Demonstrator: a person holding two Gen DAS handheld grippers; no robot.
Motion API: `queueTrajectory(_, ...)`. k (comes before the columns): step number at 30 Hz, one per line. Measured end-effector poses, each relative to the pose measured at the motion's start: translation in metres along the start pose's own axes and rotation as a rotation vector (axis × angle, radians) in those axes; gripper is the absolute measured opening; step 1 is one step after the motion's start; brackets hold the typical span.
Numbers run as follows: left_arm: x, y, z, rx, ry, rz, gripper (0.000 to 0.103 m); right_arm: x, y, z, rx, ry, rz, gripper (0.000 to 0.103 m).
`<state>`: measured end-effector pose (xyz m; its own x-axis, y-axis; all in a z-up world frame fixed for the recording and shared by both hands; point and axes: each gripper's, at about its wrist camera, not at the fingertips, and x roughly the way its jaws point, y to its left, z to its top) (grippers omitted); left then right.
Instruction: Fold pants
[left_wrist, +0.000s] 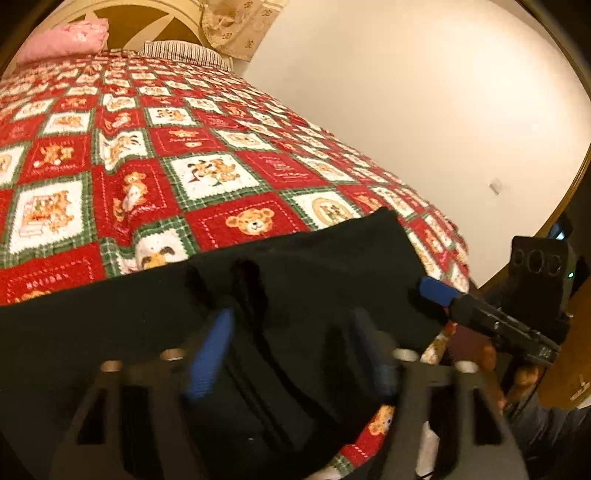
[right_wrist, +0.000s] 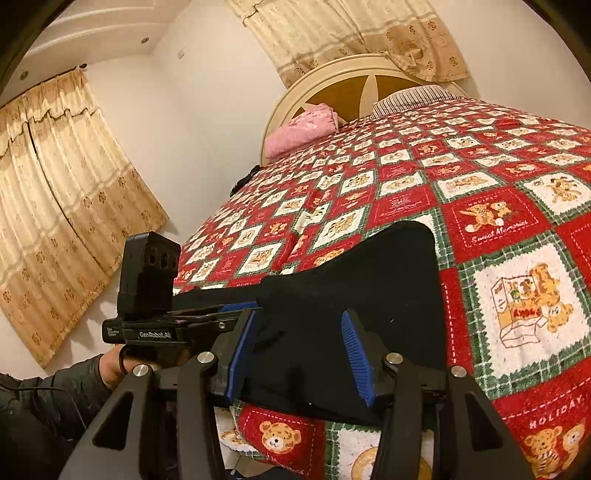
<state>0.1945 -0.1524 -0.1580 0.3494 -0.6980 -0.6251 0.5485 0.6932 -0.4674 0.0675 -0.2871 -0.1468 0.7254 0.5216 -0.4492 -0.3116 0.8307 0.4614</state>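
Left hand-held gripper (left_wrist: 291, 354) agape | right hand-held gripper (right_wrist: 299, 354) agape | over black pants (right_wrist: 351, 288) (on bedspread (right_wrist: 480, 192))

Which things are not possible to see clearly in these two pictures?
- Left wrist view: the pants run past the left edge; the left gripper is blurred, its grip unclear.
- Right wrist view: the right gripper hides the pants' near edge; beside the bed, a dark thing is too small.
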Motion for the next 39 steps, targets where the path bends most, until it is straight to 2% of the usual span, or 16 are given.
queueTrajectory(1, -0.001, 0.001, 0.000, 0.000, 0.002, 0.011, 0.020, 0.000, 0.000, -0.001, 0.003, -0.002, 0.000, 0.050)
queueTrajectory(2, -0.001, 0.004, 0.001, -0.011, 0.007, 0.002, 0.012, 0.000, 0.000, -0.001, 0.004, -0.004, -0.002, 0.051)
queueTrajectory(4, -0.004, 0.008, 0.001, -0.035, 0.006, -0.018, 0.010, -0.001, 0.000, -0.002, 0.005, -0.014, -0.004, 0.051)
queueTrajectory(8, -0.010, 0.003, 0.000, -0.031, -0.017, -0.008, 0.008, -0.003, -0.003, -0.001, 0.013, -0.036, -0.004, 0.051)
queueTrajectory(15, -0.056, 0.007, 0.005, -0.060, -0.069, -0.044, 0.005, -0.016, -0.003, 0.001, 0.007, -0.102, 0.010, 0.052)
queueTrajectory(19, -0.085, 0.018, 0.006, -0.075, -0.088, -0.007, 0.005, -0.013, -0.002, 0.001, -0.001, -0.094, 0.010, 0.055)
queueTrajectory(24, -0.101, 0.043, -0.002, -0.124, -0.091, 0.027, 0.005, -0.012, 0.006, -0.002, -0.035, -0.088, 0.008, 0.055)
queueTrajectory(31, -0.071, 0.045, -0.005, -0.157, -0.056, -0.080, 0.005, -0.006, 0.008, -0.002, -0.046, -0.079, -0.013, 0.056)
queueTrajectory(36, -0.052, 0.015, 0.023, -0.145, -0.038, -0.217, 0.005, -0.009, 0.010, -0.004, -0.056, -0.089, -0.011, 0.056)
queueTrajectory(39, -0.041, -0.003, 0.040, -0.108, -0.011, -0.252, 0.005, -0.010, 0.004, -0.003, -0.045, -0.099, -0.039, 0.056)
